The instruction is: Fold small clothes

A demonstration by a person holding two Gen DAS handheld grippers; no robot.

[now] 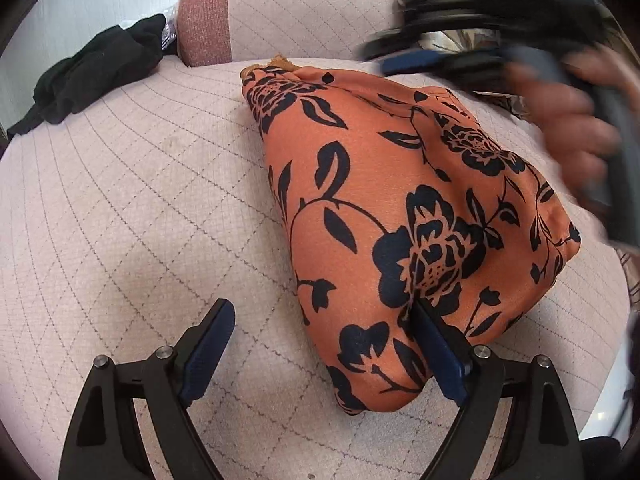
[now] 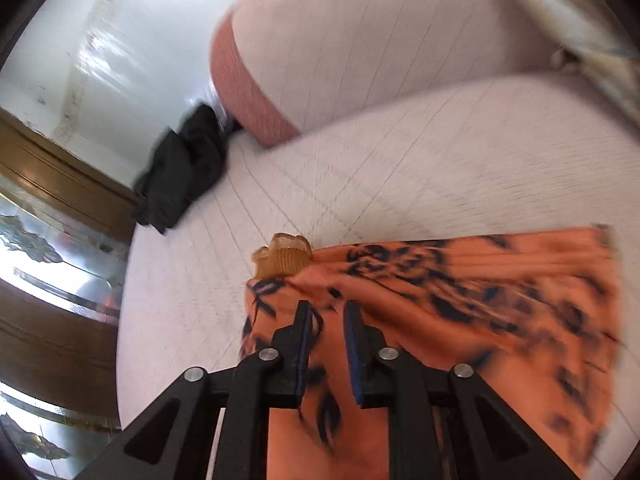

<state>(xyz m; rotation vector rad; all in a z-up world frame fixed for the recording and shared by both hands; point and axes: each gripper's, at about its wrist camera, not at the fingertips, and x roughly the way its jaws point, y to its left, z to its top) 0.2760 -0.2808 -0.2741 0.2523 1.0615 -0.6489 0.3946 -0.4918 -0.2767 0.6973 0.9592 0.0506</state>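
Note:
A folded orange garment (image 1: 384, 200) with a dark floral print lies on the quilted pink sofa seat (image 1: 132, 184). My left gripper (image 1: 320, 316) is open at the garment's near edge; its right finger (image 1: 436, 344) presses against the cloth and its left finger rests over bare seat. My right gripper (image 2: 326, 312) hovers over the garment (image 2: 460, 300) near its lace-trimmed corner (image 2: 284, 256), with the jaws a narrow gap apart and nothing between them. In the left wrist view the right gripper (image 1: 424, 60) is a blur at the upper right, held by a hand.
A crumpled black garment (image 1: 92, 76) lies at the sofa's far left, also in the right wrist view (image 2: 180, 168). A pink cushion with a red end (image 1: 280, 12) stands behind. More clothes (image 1: 440, 36) sit at the back right. A wooden door frame (image 2: 60, 184) is at the left.

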